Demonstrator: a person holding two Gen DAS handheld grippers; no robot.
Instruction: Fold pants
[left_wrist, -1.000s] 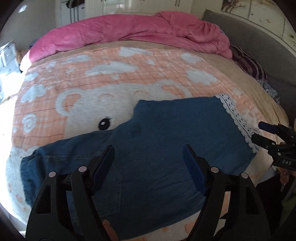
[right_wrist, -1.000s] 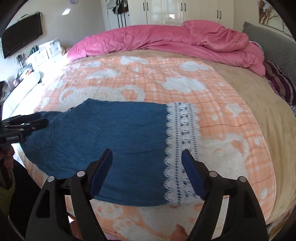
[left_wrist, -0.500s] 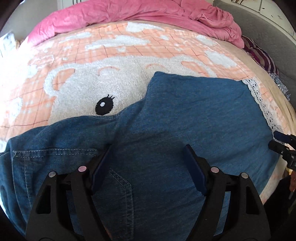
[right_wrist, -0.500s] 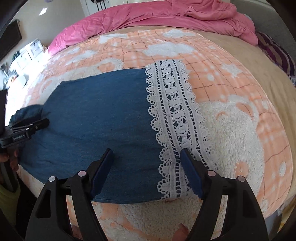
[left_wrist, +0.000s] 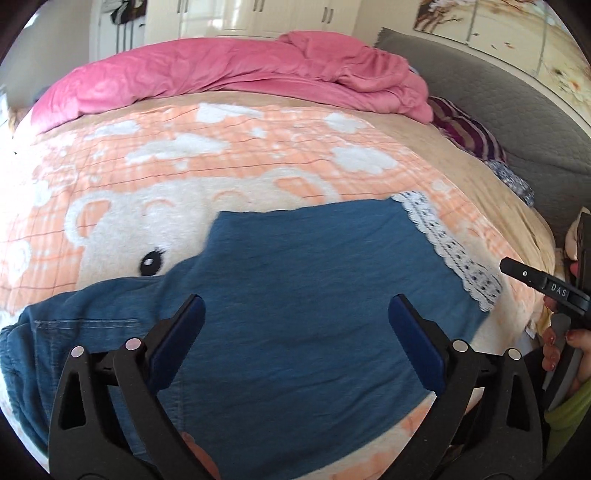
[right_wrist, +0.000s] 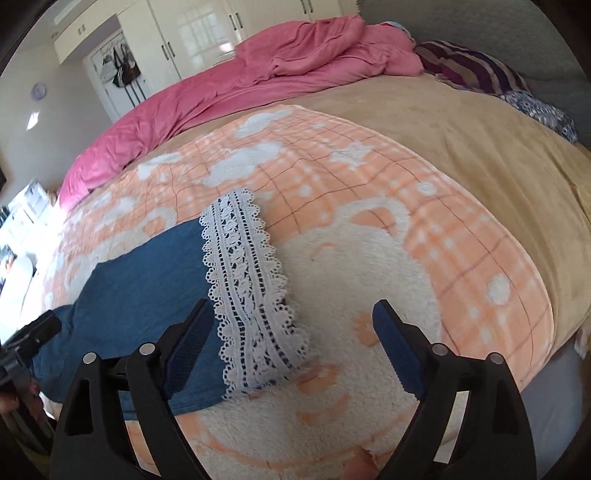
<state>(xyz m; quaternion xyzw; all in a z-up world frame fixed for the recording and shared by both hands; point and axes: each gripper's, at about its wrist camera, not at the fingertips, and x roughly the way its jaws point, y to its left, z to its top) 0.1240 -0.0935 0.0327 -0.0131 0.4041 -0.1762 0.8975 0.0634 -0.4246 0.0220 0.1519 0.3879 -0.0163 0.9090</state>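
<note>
Blue denim pants (left_wrist: 295, 317) lie flat on the bed, legs stacked, waist and pocket at the left, white lace hem (left_wrist: 450, 251) at the right. My left gripper (left_wrist: 295, 321) is open and empty, held above the middle of the pants. My right gripper (right_wrist: 291, 328) is open and empty, above the near end of the lace hem (right_wrist: 247, 288), with the denim (right_wrist: 147, 280) stretching away to its left. Each gripper shows at the edge of the other's view.
The pants rest on an orange and white bear blanket (left_wrist: 184, 184) over a tan cover (right_wrist: 480, 155). A crumpled pink duvet (left_wrist: 229, 77) lies along the far side. A striped pillow (left_wrist: 465, 133) and grey headboard (left_wrist: 498, 88) are at the right.
The left gripper dipped close to the pants, then pulled back up and away. The right gripper swung to the right, so the lace hem now lies at its left finger.
</note>
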